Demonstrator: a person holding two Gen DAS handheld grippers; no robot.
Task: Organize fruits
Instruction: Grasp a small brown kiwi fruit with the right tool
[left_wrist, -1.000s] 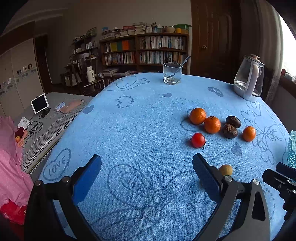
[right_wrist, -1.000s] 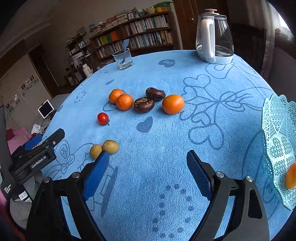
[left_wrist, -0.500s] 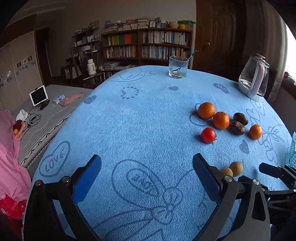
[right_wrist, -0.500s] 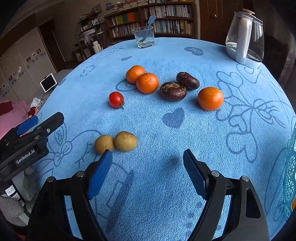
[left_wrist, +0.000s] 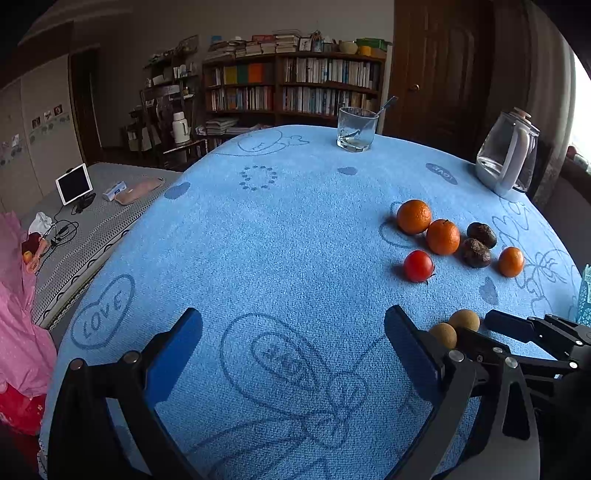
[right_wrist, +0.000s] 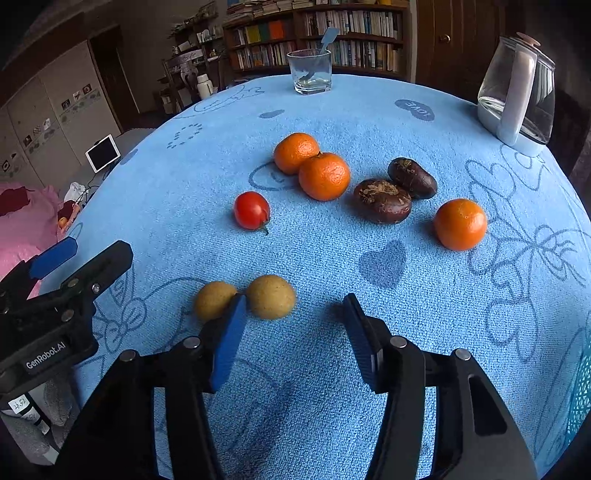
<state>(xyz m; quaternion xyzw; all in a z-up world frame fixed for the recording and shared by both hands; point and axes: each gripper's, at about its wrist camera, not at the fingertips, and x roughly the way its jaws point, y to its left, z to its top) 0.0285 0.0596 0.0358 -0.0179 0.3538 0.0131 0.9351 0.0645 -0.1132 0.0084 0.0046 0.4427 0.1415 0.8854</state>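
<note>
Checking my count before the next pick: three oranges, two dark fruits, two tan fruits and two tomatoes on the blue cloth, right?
Not quite: there is only one tomato. The right wrist view shows it alone beside the three oranges, two dark fruits and two tan fruits on the blue cloth.

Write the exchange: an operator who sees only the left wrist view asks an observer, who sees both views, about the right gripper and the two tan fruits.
Operator: I see the right gripper only from the side. Is anything between its pads?
Observer: No. The right gripper is closing, with only the blue tablecloth between its pads.
Operator: Which tan fruit is it lined up with?
Observer: The right tan fruit. It lies just past the fingertips, in line with the gap. The left finger's tip overlaps the meeting point between it and the left tan fruit.
</note>
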